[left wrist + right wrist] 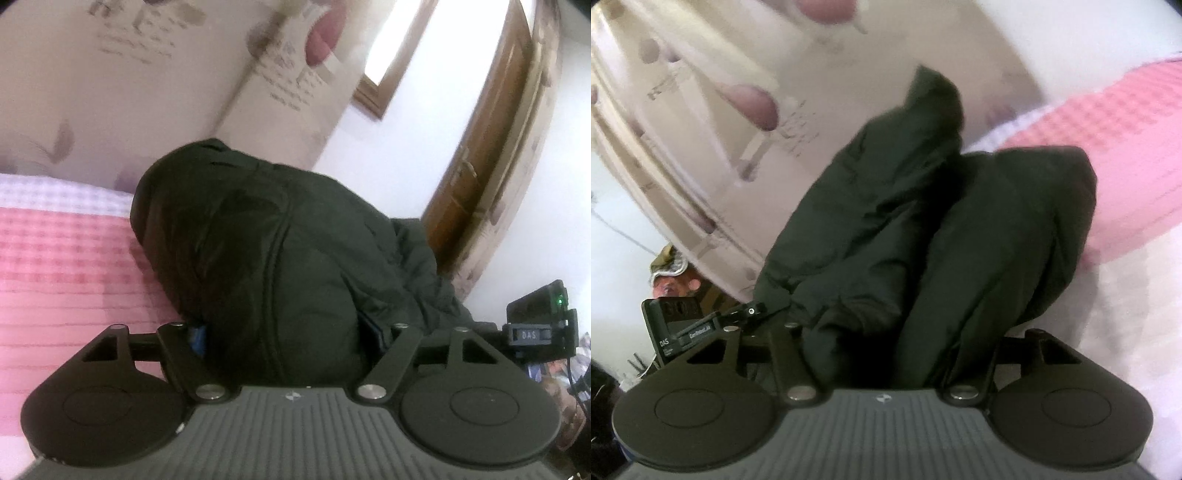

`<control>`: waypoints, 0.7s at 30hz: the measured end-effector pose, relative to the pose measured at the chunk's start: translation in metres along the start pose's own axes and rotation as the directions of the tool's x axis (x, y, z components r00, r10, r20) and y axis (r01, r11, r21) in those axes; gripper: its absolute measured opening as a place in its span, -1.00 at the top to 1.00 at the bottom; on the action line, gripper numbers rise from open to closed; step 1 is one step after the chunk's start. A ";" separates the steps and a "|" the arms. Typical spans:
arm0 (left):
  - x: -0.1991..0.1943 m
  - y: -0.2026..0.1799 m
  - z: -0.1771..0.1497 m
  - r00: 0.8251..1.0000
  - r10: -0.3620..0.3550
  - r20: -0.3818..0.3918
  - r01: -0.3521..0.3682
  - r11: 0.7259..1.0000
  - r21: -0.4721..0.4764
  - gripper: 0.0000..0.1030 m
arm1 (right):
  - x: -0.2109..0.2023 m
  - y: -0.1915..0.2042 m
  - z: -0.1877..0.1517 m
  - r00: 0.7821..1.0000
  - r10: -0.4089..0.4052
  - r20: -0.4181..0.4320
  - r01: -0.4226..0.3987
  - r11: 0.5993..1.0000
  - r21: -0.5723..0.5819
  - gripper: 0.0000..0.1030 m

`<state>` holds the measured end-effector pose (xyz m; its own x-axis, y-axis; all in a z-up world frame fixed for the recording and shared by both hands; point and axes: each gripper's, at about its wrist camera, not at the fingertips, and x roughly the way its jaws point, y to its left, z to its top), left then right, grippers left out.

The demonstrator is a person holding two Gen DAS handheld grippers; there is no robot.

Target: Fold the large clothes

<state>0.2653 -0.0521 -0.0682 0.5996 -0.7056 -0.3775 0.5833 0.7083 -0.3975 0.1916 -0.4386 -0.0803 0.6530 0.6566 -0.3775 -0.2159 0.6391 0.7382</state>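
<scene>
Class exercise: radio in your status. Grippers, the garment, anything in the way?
Left gripper and right gripper: dark padded jacket bunched between the fingers, grip unconfirmed. Jacket on pink bedspread. Nothing blocking.

We read "DAS" in pale letters on the small black box-shaped device (532,335) right of the dark green padded jacket (280,258). The script printed on the cream wallpaper (147,44) above that jacket stays too blurred to read.

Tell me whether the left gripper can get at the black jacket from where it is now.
Probably yes. The black jacket bulges right between the fingers of the left gripper, with nothing else in between. Whether the pads already press on the fabric is unclear, since it hides the fingertips.
</scene>
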 end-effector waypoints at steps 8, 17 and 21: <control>-0.093 0.007 0.000 0.994 0.098 0.049 -0.097 0.995 -0.013 -0.41 | 0.025 0.071 -0.014 0.994 0.111 -0.022 -0.112 0.991 -0.075 -0.11; -0.167 0.032 -0.039 0.982 0.178 0.070 -0.173 0.982 -0.077 -0.41 | 0.060 0.111 -0.061 0.984 0.142 -0.106 -0.149 0.987 -0.065 -0.10; -0.179 0.044 -0.055 0.971 0.227 0.077 -0.222 0.972 -0.076 -0.53 | 0.076 0.115 -0.077 0.984 0.118 -0.135 -0.128 0.989 -0.072 -0.12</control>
<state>0.1537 0.1040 -0.0637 0.7566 -0.5227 -0.3928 0.3927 0.8436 -0.3661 0.1606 -0.2840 -0.0676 0.5192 0.7753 -0.3596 -0.3499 0.5767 0.7382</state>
